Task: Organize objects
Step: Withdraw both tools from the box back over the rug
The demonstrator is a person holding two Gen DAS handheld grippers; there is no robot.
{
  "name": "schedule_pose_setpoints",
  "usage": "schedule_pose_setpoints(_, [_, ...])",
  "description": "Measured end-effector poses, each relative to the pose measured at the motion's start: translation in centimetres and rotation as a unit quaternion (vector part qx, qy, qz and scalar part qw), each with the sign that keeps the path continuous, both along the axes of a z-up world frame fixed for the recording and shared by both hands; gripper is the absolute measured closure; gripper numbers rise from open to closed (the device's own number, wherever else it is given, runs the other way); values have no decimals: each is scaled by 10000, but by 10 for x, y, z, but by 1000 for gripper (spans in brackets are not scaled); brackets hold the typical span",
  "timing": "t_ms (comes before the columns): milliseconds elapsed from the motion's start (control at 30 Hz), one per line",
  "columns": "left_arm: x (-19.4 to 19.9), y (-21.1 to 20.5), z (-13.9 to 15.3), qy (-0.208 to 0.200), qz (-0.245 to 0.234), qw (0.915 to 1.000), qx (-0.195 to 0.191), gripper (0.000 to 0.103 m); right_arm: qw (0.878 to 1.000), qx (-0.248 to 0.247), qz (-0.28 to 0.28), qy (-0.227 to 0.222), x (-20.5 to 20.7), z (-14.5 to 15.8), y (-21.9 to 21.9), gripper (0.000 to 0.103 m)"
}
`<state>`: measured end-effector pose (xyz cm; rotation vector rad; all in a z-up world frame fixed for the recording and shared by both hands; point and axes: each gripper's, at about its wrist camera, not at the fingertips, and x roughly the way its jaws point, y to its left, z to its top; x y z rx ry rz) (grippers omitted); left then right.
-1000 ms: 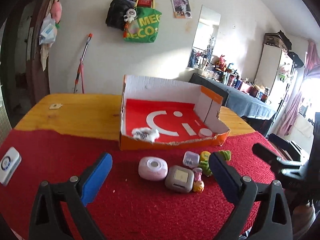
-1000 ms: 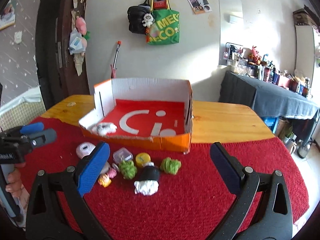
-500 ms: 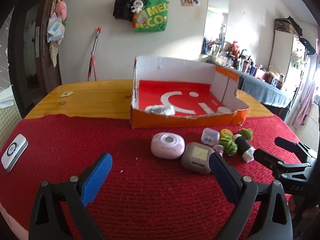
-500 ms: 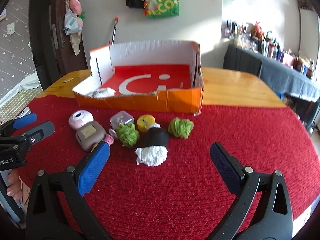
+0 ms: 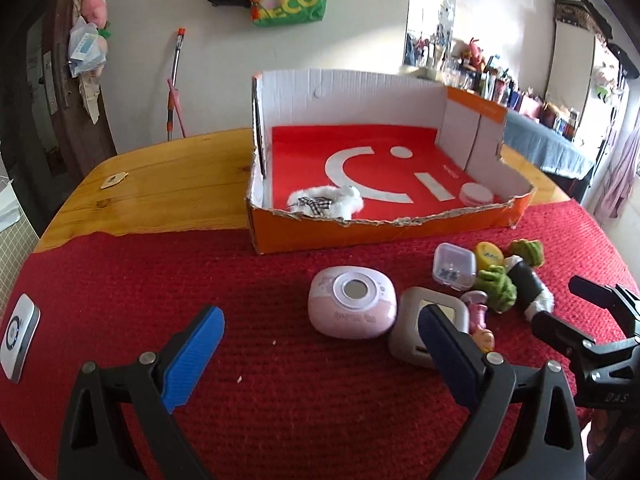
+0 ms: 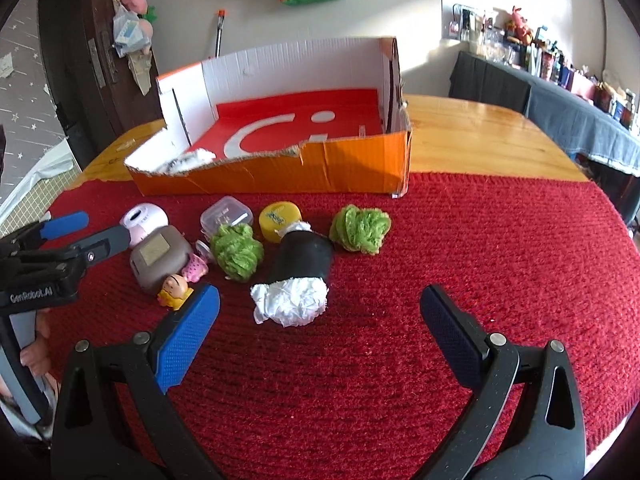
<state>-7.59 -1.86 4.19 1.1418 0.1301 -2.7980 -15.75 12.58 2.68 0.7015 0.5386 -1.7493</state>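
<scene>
An orange cardboard box (image 5: pixel 384 232) (image 6: pixel 352 168) with a red floor stands on the table, a white fluffy item (image 5: pixel 326 205) in its near left corner. In front of it lie a pink round case (image 5: pixel 352 307) (image 6: pixel 142 218), a grey square case (image 5: pixel 430 332) (image 6: pixel 158 258), a clear small box (image 5: pixel 454 266) (image 6: pixel 226 214), a yellow lid (image 6: pixel 280 216), two green fluffy balls (image 6: pixel 236 252) (image 6: pixel 360 230), a black roll with white paper (image 6: pixel 300 280) and small figurines (image 6: pixel 176 290). My left gripper (image 5: pixel 324 360) is open just before the pink case. My right gripper (image 6: pixel 320 336) is open before the black roll.
A red knitted cloth (image 6: pixel 480 260) covers the near part of the wooden table (image 5: pixel 168 184). A white device (image 5: pixel 18 336) lies at the cloth's left edge. A cluttered dark counter (image 6: pixel 560 92) runs along the right wall. Bags hang on the back wall.
Both grippers have come lower and closer to the objects, which now look larger. Both stay open and nothing has been picked up.
</scene>
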Motion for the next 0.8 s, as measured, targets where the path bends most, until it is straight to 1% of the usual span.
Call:
schedule_pose_setpoints(133, [-10,0,-5,-221,-79,9996,-147,3,9998,159,29,-70,-3,-2,-5,1])
schedule_pose_setpoints(300, [-16,-6,-6,-271,-152,9994,-150,3,9996,267,47,-63,-4,-3,-11,1])
schedule_pose_setpoints(467, [-20,-16,-10,-383,-146,9988,-286,1,9992,372,83,-69,-5,-4,-13,1])
schedule_pose_setpoints(633, [-24,-21,-13,-482,-164,9980,-375,1,9991,389,144,-37,-4,-5,-14,1])
schedule_pose_setpoints(733, [-28,-17,-14,-481,-265,9975,-456,2,9991,365,203,-86,-3,-4,-15,1])
schedule_pose_setpoints(800, [-30,-14,-15,-467,-345,9968,-557,4,9991,337,242,-117,-2,-4,-16,1])
